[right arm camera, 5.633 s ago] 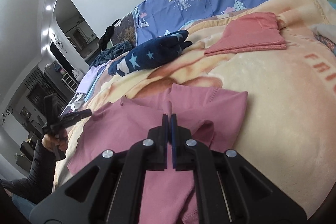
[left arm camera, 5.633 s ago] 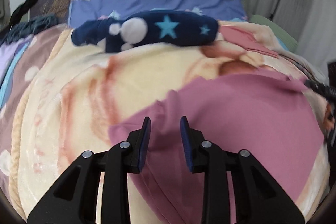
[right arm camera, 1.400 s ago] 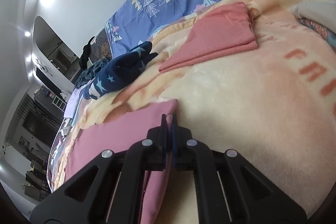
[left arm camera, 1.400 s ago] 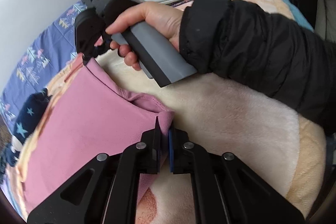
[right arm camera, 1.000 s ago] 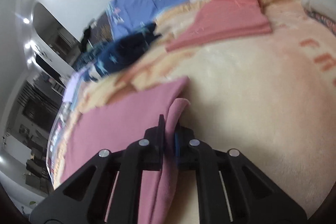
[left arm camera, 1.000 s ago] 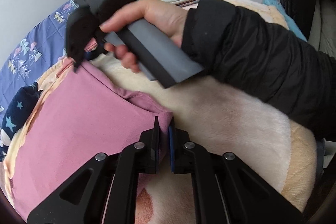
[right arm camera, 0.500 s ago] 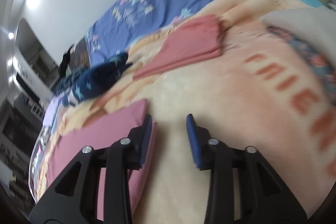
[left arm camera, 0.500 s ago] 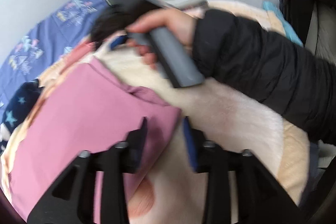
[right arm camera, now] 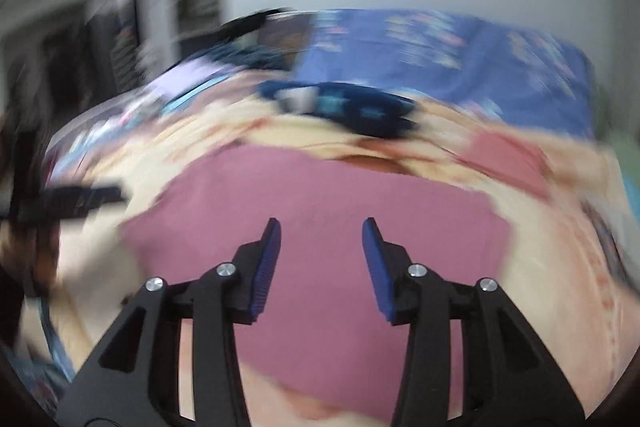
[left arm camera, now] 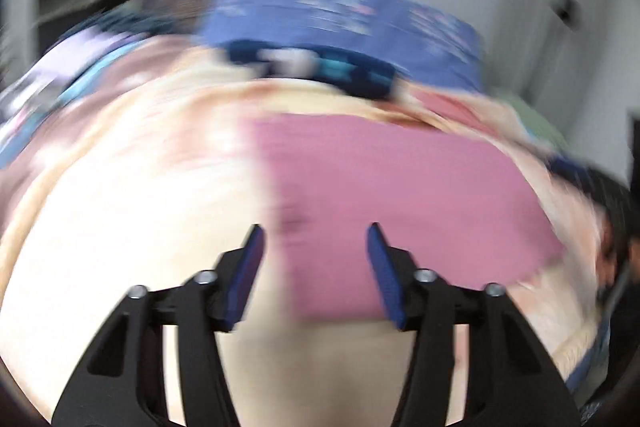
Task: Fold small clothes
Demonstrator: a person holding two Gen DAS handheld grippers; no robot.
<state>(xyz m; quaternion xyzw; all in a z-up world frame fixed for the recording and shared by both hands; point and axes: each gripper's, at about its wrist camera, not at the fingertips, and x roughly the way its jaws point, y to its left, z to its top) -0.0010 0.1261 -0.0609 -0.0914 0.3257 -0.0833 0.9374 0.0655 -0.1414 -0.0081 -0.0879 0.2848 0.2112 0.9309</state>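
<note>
A pink garment [left arm camera: 384, 195] lies flat and folded on a cream blanket [left arm camera: 120, 227] on the bed; it also shows in the right wrist view [right arm camera: 320, 219]. My left gripper [left arm camera: 316, 239] is open and empty, hovering over the garment's near left edge. My right gripper [right arm camera: 320, 231] is open and empty above the garment's middle. The left gripper's body [right arm camera: 72, 203] shows at the left of the right wrist view. Both views are motion-blurred.
A navy star-patterned item [left arm camera: 320, 67] lies beyond the garment, with a blue patterned pillow [left arm camera: 360, 15] behind it. A folded coral garment [right arm camera: 508, 151] lies at the back right. Dark clothes [right arm camera: 256, 23] lie at the bed's far left.
Both grippers have let go of the pink garment and opened wide. Both have pulled back and swung round to face the bed head; the garment now lies flat.
</note>
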